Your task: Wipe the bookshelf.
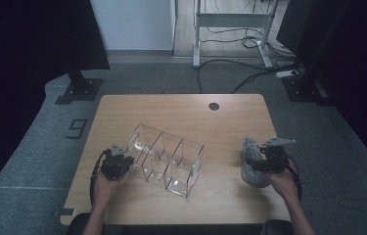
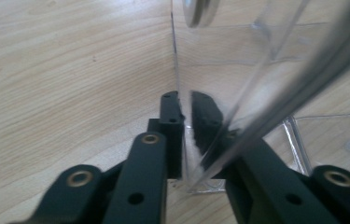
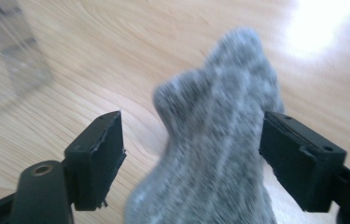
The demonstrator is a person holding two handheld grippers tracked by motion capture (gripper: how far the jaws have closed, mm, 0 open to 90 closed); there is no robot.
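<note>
On the wooden desk (image 1: pixel 181 110), two things matter: a clear acrylic organizer (image 1: pixel 167 159) at centre-left and a grey knitted sock (image 1: pixel 252 160) near the right edge.

Left gripper (image 2: pixel 185 114): jaws nearly closed, pinching a thin clear wall of the organizer between them. In the high view this gripper (image 1: pixel 117 163) sits at the organizer's left end, touching it. The organizer has several compartments in a row; its long axis runs diagonally, from far-left toward near-right.

Right gripper (image 3: pixel 191 154): jaws wide apart, the sock lying between them and touching neither pad, as far as the blur allows. The sock (image 3: pixel 214 154) stretches away from the jaws, its long axis roughly in line with the gripper's reach, the free end pointing forward. In the high view the right gripper (image 1: pixel 269 159) is over the sock's near half.

Judgement: the right hand is plainly the nearer to the sock; closing the jaws would take it across its width. The organizer lies to the left of the sock, well apart, compartments apparently empty.

Writing: none readable on sock or organizer. A "9" mark (image 1: pixel 77 128) shows on the floor left of the desk.
</note>
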